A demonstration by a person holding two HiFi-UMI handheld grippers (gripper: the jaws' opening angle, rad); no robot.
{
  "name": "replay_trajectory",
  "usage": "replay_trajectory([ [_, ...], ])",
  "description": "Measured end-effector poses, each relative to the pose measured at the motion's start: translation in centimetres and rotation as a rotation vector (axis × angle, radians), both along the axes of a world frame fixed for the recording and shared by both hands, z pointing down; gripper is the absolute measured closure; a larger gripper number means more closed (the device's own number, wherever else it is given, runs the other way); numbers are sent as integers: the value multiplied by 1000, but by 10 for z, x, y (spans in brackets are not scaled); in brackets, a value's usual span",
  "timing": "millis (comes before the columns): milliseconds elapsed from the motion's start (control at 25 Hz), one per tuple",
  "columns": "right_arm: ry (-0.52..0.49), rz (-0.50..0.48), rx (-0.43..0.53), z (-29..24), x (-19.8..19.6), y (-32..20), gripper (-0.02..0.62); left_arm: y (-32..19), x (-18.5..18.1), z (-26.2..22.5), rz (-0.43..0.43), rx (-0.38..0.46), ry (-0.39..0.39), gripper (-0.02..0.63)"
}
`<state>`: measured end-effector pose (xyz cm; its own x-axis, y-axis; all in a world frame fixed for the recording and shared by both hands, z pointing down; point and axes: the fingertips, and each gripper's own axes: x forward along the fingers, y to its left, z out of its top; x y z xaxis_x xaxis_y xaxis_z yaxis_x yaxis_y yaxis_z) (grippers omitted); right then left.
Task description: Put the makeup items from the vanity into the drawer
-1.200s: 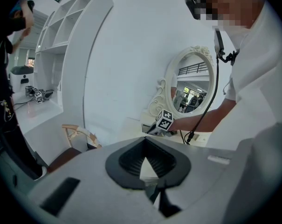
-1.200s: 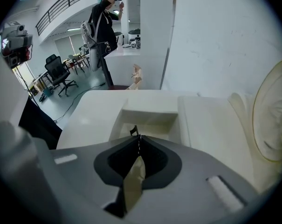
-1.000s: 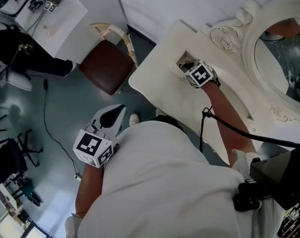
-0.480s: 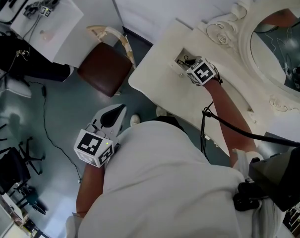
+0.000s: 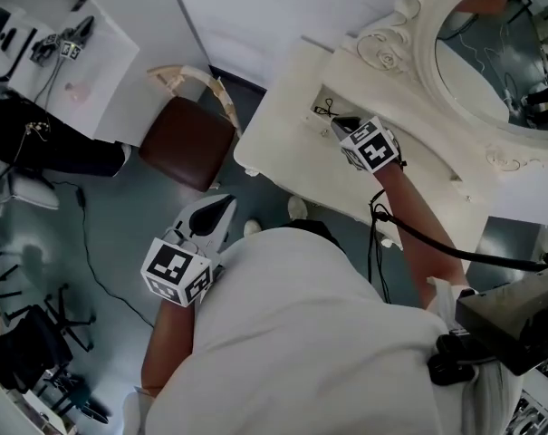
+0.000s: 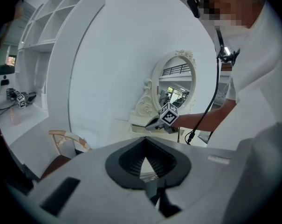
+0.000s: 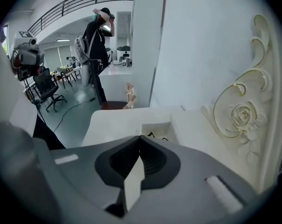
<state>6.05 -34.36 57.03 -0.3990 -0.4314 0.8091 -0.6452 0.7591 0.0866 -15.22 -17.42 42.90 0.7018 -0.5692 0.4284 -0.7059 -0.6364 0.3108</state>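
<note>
The cream vanity top (image 5: 283, 143) has a small open compartment (image 5: 323, 107) near its back, and a thin dark item (image 7: 152, 136) lies inside it. My right gripper (image 5: 335, 121) hovers just short of that compartment and points at it. Its jaws are shut and I see nothing held between them. In the right gripper view the jaw tips (image 7: 140, 138) meet above the vanity top (image 7: 113, 120). My left gripper (image 5: 228, 199) hangs low beside the person, over the floor, shut and empty. From the left gripper view (image 6: 144, 140) the right gripper (image 6: 152, 123) shows at the vanity's edge.
An ornate oval mirror (image 5: 491, 53) rises behind the vanity. A brown-seated chair (image 5: 187, 141) stands left of it. A white desk (image 5: 83, 53) with small devices is at the upper left. A black cable (image 5: 382, 225) runs along the right arm. Another person (image 7: 98, 36) stands far off.
The right gripper has drawn back a little from the compartment. The head view has shifted, so the vanity sits higher in the picture. The left gripper has hardly moved.
</note>
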Motion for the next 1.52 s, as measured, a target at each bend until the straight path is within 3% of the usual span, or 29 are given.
replay_trajectory([
  [480, -175, 106, 27, -34, -52, 121, 594, 31, -19, -4, 149, 32, 22, 604],
  [840, -228, 168, 56, -43, -75, 197, 594, 63, -20, 1, 247, 36, 56, 604],
  [1520, -280, 162, 79, -60, -117, 254, 594, 94, -27, 1, 302, 54, 68, 604],
])
